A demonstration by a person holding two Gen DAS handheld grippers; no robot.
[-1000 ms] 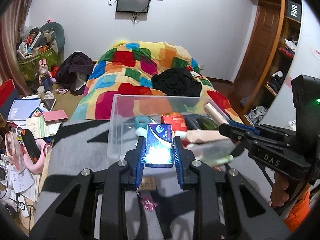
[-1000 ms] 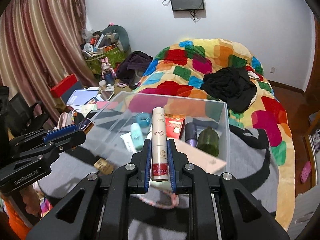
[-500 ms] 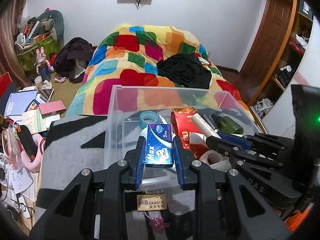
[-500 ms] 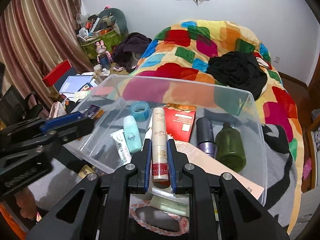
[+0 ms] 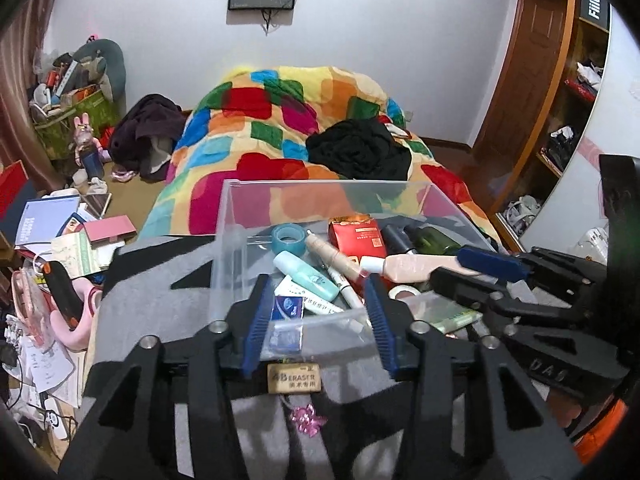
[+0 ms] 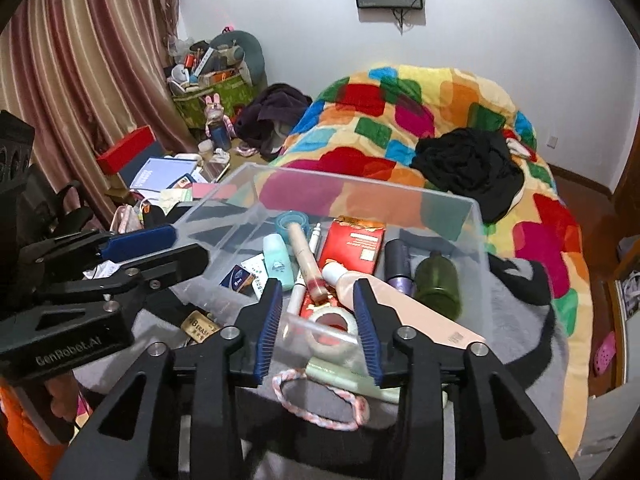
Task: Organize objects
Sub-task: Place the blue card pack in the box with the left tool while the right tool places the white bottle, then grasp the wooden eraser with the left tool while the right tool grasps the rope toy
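Clear bin (image 6: 476, 240) under both spread, empty hand-held grippers (image 5: 318, 284) (image 6: 316, 294); only the right view shows white tape (image 6: 330, 330).

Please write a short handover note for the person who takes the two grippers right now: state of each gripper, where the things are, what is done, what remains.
Left gripper: open, empty, at the near wall of the clear bin.
Right gripper: open, empty, at the same wall.
In the bin: blue card pack, cream spray bottle, red box, green bottle, tape rolls, tubes.
Done: these items lie in the bin.
Left: the eraser tag and pink charm lie on the grey blanket outside; the pale green tube and braided loop too, I think.
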